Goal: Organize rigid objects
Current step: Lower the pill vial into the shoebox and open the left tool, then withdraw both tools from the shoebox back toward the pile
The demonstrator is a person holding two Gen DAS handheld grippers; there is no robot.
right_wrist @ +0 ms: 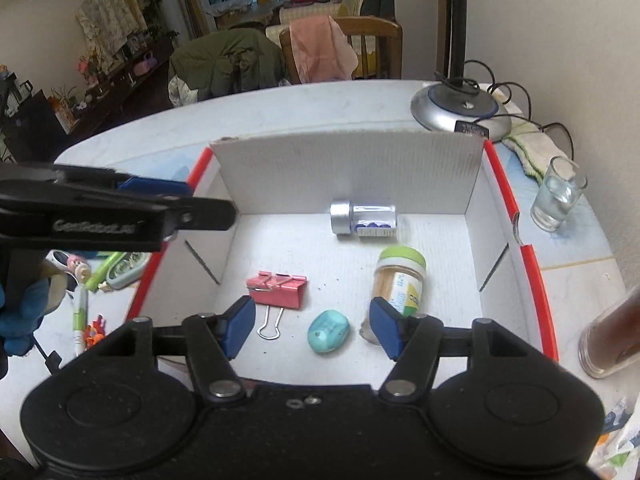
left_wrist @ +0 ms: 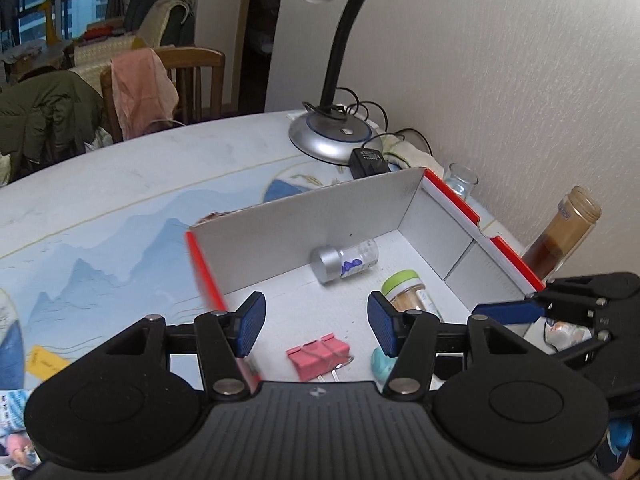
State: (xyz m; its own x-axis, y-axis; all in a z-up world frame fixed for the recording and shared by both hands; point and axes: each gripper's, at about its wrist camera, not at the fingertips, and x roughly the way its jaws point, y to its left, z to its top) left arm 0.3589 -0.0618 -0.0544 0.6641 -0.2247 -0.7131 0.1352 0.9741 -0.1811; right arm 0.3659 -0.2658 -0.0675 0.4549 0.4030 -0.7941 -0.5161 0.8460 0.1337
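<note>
Both tongs empty and parted about halfway: left tongs [left_wrist: 316, 322] and right tongs [right_wrist: 312, 328] hang over the near end of the cardboard box [right_wrist: 344, 168], nothing between the pads.

Inside the box, all loose on the floor:
- silver-capped vial [right_wrist: 362, 218], on its side against the far wall. Light, hard, looks smooth, so probably rolls; grip across the cap.
- green-lidded jar [right_wrist: 400, 280], right of centre. Rigid, likely slick plastic; take the lid or mid-body.
- pink binder clip [right_wrist: 278, 288], left of the jar. Stiff, light; pinch the flat body, not the wire handles.
- teal oval piece [right_wrist: 328, 332], nearest the box's open end. Small, rounded, may squirt out of the pads.

Outside the box, left: pens and oddments on the tabletop [right_wrist: 120, 148], probably next.
</note>
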